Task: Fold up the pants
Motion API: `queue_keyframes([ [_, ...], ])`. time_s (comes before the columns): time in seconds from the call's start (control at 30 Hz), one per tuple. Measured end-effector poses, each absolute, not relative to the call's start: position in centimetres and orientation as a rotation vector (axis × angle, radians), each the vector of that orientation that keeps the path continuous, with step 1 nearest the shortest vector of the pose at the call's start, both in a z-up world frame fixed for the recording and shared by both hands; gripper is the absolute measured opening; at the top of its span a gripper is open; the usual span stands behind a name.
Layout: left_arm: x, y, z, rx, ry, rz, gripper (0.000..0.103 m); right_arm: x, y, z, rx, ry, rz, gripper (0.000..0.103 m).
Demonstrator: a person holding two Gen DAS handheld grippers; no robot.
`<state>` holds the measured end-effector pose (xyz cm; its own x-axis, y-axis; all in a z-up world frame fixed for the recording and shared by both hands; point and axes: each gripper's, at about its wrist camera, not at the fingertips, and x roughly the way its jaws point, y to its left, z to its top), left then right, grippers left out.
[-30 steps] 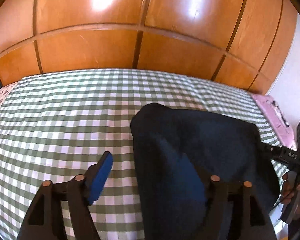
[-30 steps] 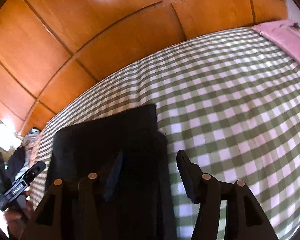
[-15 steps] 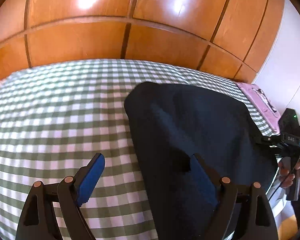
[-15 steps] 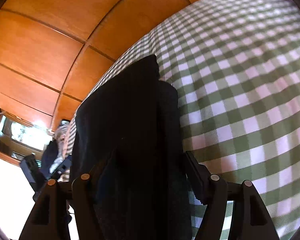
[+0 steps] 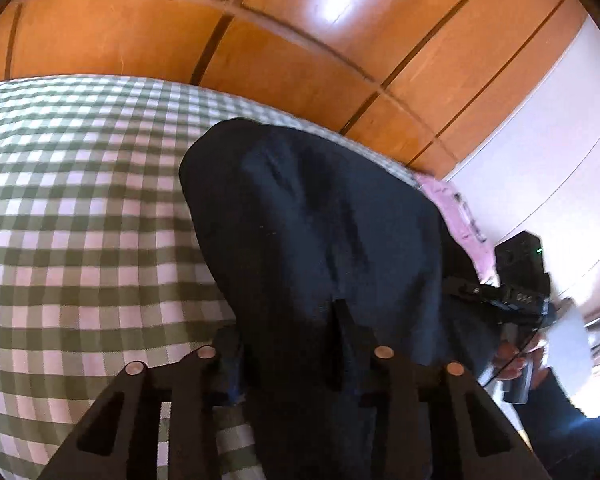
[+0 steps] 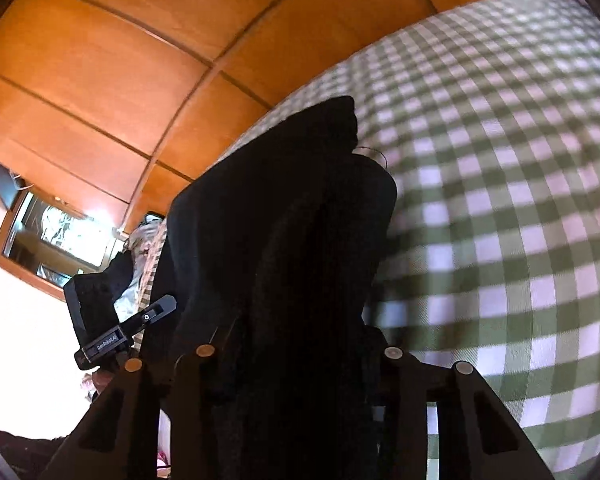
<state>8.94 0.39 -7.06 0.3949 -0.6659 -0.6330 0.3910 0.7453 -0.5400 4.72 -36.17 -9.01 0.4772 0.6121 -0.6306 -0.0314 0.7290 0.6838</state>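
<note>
The dark navy pants (image 5: 316, 232) lie in a folded block on the green and white checked bed. My left gripper (image 5: 288, 344) is shut on the near left edge of the pants, and the cloth covers its fingertips. In the right wrist view the pants (image 6: 284, 224) look almost black. My right gripper (image 6: 296, 344) is shut on their near right edge, and the cloth drapes over both fingers. The near edge is raised off the bed. The right gripper also shows in the left wrist view (image 5: 512, 292), and the left gripper shows in the right wrist view (image 6: 124, 332).
The checked bed cover (image 5: 80, 216) spreads left of the pants and also right of them (image 6: 500, 200). Wooden wardrobe panels (image 5: 260, 40) stand behind the bed. A pink pillow (image 5: 456, 220) lies at the bed's right end. A window (image 6: 48, 236) is at the left.
Both grippers went from open beside the pants' near edge to shut on it. Both views have tilted and the near edge has risen toward the cameras.
</note>
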Motion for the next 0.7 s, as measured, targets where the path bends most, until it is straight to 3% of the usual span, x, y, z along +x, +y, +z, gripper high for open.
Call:
queue_keyframes([
  [0.33,17.5,1.3,-1.1,-0.242,0.805,-0.562,0.037,15.9,-34.1,-4.9,0.600,0.904,0.531,0.041],
  [0.47,22.2,1.4,-1.5,-0.220,0.826,-0.509,0.038,22.3,-32.9,-5.7,0.577,0.925,0.543,0.042],
  [0.6,26.6,1.8,-5.1,-0.169,0.923,-0.426,0.039,27.9,-32.8,-8.7,0.576,0.992,0.493,0.046],
  [0.63,27.5,1.6,-6.1,-0.162,0.960,-0.404,0.043,28.9,-32.5,-10.6,0.560,1.041,0.459,0.048],
  [0.67,28.1,1.5,-7.8,-0.142,0.994,-0.376,0.047,29.5,-32.3,-12.1,0.559,1.080,0.435,0.057],
  [0.7,28.0,1.6,-8.4,-0.132,0.971,-0.364,0.057,29.7,-32.5,-13.3,0.602,1.078,0.443,0.057],
])
